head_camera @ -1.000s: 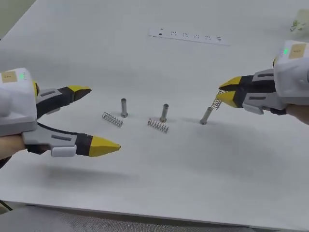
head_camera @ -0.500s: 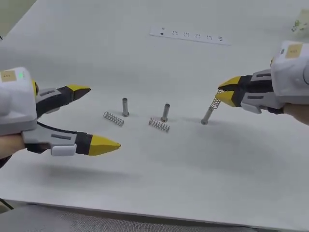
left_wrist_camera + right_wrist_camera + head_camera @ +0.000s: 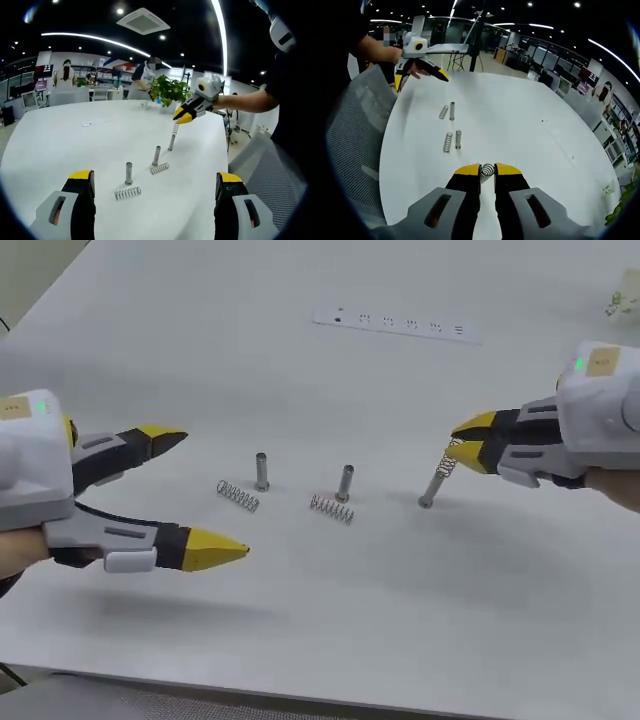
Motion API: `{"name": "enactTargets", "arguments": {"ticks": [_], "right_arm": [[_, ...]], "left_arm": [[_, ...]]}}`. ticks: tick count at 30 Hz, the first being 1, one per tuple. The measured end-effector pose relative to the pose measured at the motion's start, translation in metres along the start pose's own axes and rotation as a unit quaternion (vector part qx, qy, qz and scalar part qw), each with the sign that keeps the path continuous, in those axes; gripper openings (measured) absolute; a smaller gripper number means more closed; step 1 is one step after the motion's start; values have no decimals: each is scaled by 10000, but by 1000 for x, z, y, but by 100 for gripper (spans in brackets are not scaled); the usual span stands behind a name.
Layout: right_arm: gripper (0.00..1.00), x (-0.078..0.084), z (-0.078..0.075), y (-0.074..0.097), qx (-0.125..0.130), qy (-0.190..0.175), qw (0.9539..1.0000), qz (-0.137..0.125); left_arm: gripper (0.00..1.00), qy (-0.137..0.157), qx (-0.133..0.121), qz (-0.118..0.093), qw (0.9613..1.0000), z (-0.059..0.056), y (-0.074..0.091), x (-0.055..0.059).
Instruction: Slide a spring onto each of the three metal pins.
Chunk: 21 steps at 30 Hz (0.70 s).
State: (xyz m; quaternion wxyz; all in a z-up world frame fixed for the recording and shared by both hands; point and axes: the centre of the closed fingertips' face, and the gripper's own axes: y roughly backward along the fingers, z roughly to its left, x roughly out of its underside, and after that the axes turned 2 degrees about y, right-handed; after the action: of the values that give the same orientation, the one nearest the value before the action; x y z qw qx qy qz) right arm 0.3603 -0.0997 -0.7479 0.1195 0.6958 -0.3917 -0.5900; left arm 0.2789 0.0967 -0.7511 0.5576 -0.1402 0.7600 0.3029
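Observation:
Three short metal pins stand in a row on the white table: left pin [image 3: 261,470], middle pin [image 3: 346,482], and right pin [image 3: 432,487], which leans. Loose springs lie beside the left pin [image 3: 238,496] and the middle pin [image 3: 331,508]. My right gripper [image 3: 466,442] is shut on a third spring [image 3: 447,461] [image 3: 487,170], whose lower end meets the top of the leaning pin [image 3: 172,142]. My left gripper [image 3: 195,490] hovers wide open left of the row, with nothing between its jaws. The left gripper view shows the right gripper [image 3: 185,115] above the far pin.
A white power strip [image 3: 400,323] lies farther back on the table [image 3: 320,620]. A small pale object [image 3: 625,290] sits at the far right. The table's front edge runs close below the left gripper. People and a potted plant [image 3: 170,90] are beyond the far side.
The right gripper with its spring has edged slightly closer to the right pin. The left gripper stays open in the same place. The head camera has shifted a little.

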Motion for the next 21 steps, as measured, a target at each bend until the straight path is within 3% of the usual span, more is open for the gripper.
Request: {"name": "enactTargets", "arguments": {"ticks": [21], "right_arm": [[7, 17, 6, -14, -61, -67, 9998, 152]], "left_arm": [[98, 56, -38, -1, 10000, 0, 4, 2]]}}
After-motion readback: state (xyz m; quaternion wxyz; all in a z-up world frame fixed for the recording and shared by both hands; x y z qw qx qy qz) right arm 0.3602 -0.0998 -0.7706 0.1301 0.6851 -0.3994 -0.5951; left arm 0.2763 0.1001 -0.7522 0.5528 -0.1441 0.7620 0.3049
